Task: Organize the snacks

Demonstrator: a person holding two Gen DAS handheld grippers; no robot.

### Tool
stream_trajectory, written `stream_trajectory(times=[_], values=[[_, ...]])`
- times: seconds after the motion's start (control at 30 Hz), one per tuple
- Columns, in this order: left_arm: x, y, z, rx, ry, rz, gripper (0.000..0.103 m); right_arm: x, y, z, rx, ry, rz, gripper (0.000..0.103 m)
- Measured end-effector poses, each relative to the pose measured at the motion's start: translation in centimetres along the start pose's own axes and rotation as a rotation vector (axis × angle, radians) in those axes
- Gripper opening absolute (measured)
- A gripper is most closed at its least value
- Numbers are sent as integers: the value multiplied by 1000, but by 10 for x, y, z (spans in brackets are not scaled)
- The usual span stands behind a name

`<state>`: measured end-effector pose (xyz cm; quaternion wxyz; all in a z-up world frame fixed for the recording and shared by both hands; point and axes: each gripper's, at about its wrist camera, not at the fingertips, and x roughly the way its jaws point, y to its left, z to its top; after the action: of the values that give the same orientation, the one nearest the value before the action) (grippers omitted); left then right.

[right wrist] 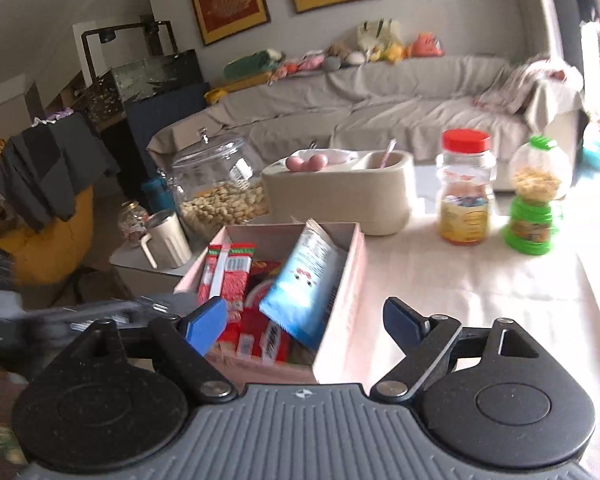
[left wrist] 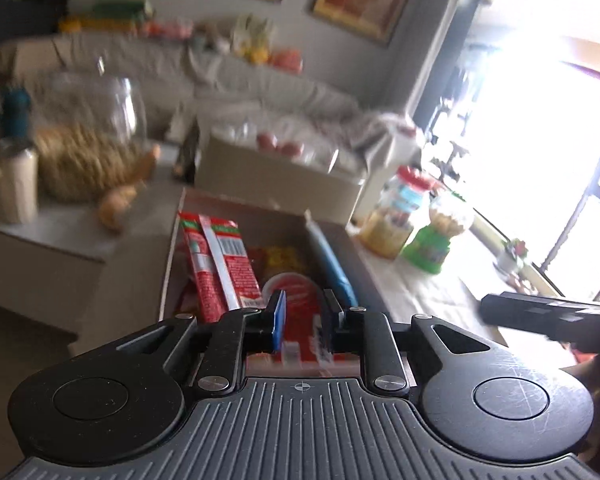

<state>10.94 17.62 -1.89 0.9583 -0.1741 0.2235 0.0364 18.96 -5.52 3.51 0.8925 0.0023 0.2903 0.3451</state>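
Note:
An open cardboard box [right wrist: 342, 280] of snacks sits on the table. In it a red packet [right wrist: 228, 272] stands at the left, a light blue packet [right wrist: 304, 284] leans on the right wall, and red snack packs [right wrist: 260, 332] lie on the bottom. My right gripper [right wrist: 304, 320] is open and empty, just in front of the box. My left gripper [left wrist: 302, 314] is part open and empty, over the box's near end above a red-lidded snack [left wrist: 296, 290], with the red packet [left wrist: 220, 264] to its left and the blue packet [left wrist: 336, 268] to its right.
On the table stand a beige divided container [right wrist: 340, 196], a red-capped jar [right wrist: 466, 188] and a green candy dispenser [right wrist: 534, 200]. A glass jar of nuts [right wrist: 216, 192] and a white mug [right wrist: 168, 240] stand on a side table at the left. A sofa lies behind.

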Motion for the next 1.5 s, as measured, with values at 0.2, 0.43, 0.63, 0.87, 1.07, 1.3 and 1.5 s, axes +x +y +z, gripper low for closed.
stream_trajectory(times=[0.2, 0.43, 0.63, 0.87, 1.07, 1.3, 1.5], values=[[-82, -49, -50, 60, -6, -8, 21, -47, 23, -54, 2, 18, -37, 91], [-119, -102, -80, 157, 12, 172, 20, -97, 43, -103, -50, -3, -107, 94], [-130, -109, -87, 170, 45, 148, 19, -110, 46, -109, -43, -5, -133, 94], [-131, -110, -90, 167, 41, 153, 19, -108, 48, -112, -49, 32, -138, 94], [-130, -109, -89, 159, 53, 149, 19, -106, 49, -112, -49, 39, -134, 94], [-128, -108, -91, 152, 66, 144, 19, -106, 48, -112, -49, 42, -133, 94], [-127, -108, -91, 149, 68, 140, 19, -105, 47, -112, -47, 47, -131, 94]])
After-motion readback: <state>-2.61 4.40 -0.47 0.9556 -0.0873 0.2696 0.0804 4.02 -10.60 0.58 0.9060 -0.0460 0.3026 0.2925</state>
